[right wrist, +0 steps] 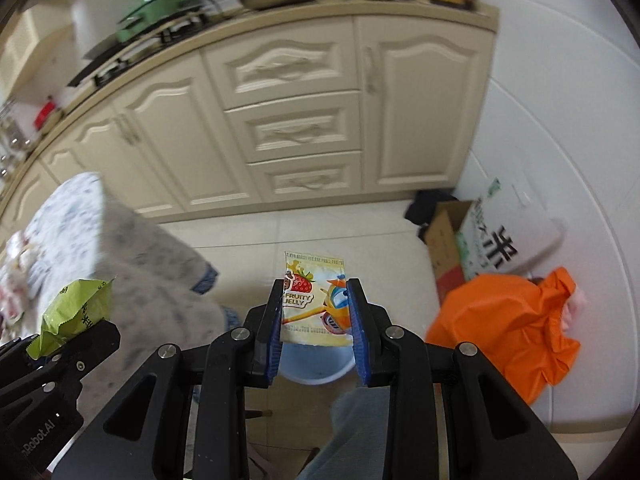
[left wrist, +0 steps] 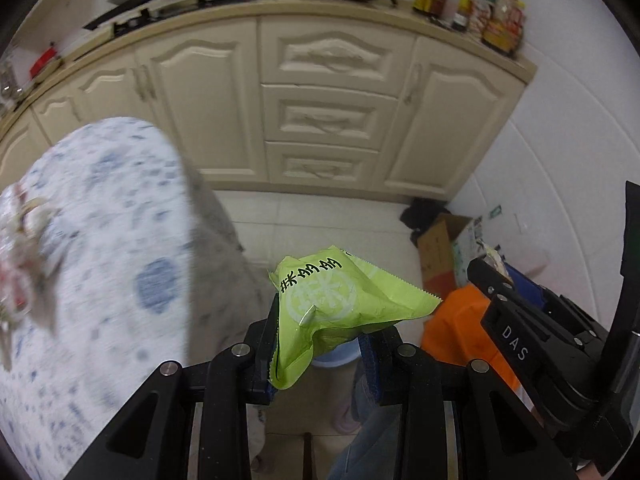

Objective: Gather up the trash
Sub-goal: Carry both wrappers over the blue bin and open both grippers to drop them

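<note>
My left gripper (left wrist: pixel 320 344) pinched green wrapper (left wrist: pixel 340 300), frame centre; right gripper (right wrist: pixel 316 320) pinched jelly packet (right wrist: pixel 314 300) above blue bin (right wrist: pixel 316 368). Risk: thin edge grips, packets slipping short of bin.

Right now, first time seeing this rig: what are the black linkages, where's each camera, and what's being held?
There is no robot arm: a person carries a hand-held two-finger gripper in each hand, and a fisheye camera on each one looks forward along its fingers. The black linkages at the bottom of each picture are that gripper's own frame.

The left wrist view shows the left gripper shut on a crumpled lime-green snack wrapper. The right wrist view shows the right gripper shut on a fruity jelly packet with a strawberry printed on it.

Both point down at the kitchen floor. A light blue bucket sits below the packet, probably the trash bin. An orange plastic bag and a cardboard box lie by the wall, and a blue-patterned tablecloth is on the left.
</note>
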A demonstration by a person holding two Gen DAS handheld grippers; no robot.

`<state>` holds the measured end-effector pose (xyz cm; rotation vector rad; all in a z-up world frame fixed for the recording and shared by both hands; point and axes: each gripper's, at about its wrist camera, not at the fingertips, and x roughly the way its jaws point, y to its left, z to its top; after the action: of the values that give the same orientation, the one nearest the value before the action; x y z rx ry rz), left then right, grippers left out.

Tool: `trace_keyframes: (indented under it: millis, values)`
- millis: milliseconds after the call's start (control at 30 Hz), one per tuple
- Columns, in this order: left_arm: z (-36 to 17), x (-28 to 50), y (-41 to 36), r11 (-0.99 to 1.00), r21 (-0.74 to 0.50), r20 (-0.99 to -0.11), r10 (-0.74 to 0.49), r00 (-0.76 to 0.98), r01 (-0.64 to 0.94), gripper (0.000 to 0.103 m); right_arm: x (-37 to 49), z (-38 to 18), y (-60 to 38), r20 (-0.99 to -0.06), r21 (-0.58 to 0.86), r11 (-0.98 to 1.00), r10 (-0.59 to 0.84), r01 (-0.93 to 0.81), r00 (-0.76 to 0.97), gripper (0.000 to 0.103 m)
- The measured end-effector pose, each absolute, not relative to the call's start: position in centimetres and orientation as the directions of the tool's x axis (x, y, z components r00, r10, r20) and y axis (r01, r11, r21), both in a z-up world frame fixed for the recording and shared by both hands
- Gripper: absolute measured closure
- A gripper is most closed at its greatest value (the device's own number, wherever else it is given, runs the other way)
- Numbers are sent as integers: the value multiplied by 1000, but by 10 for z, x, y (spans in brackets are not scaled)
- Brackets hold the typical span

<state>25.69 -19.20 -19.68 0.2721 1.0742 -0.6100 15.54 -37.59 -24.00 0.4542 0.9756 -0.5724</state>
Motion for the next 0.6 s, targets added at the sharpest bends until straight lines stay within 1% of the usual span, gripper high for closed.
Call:
trace_keyframes:
  millis: [133, 200, 233, 267, 300, 333, 367, 500, 600]
  values:
    - [-220, 283, -222, 792, -94, -900, -326, 288, 604, 73, 152, -255, -398, -883, 98, 735, -247, 671, 399, 74]
    - [-229, 294, -236, 790, -88, -903, -321, 286, 607, 66, 151, -263, -406, -894, 100, 725, -235, 681, 382, 74]
    - [-232, 300, -241, 793, -88, -908, -313, 279, 603, 59, 152, -267, -409, -897, 102, 722, -230, 684, 377, 74]
    - [-237, 307, -246, 804, -95, -914, -304, 268, 587, 41, 153, -271, -412, -901, 102, 719, -226, 687, 371, 74]
    - [-239, 313, -248, 811, -112, -912, -314, 265, 574, 28, 154, -273, -415, -903, 102, 717, -225, 690, 367, 74]
    - [-240, 317, -250, 813, -124, -908, -324, 266, 568, 25, 155, -276, -417, -904, 102, 715, -223, 692, 364, 74]
    - [-243, 322, -252, 816, -123, -907, -323, 269, 565, 23, 155, -279, -419, -907, 101, 714, -221, 693, 360, 74]
    - [-254, 332, -258, 835, -79, -917, -275, 288, 544, 23, 161, -287, -420, -912, 104, 719, -206, 687, 354, 74]
    - [-260, 339, -258, 846, -71, -920, -260, 293, 529, 23, 169, -291, -417, -914, 113, 731, -189, 673, 359, 74]
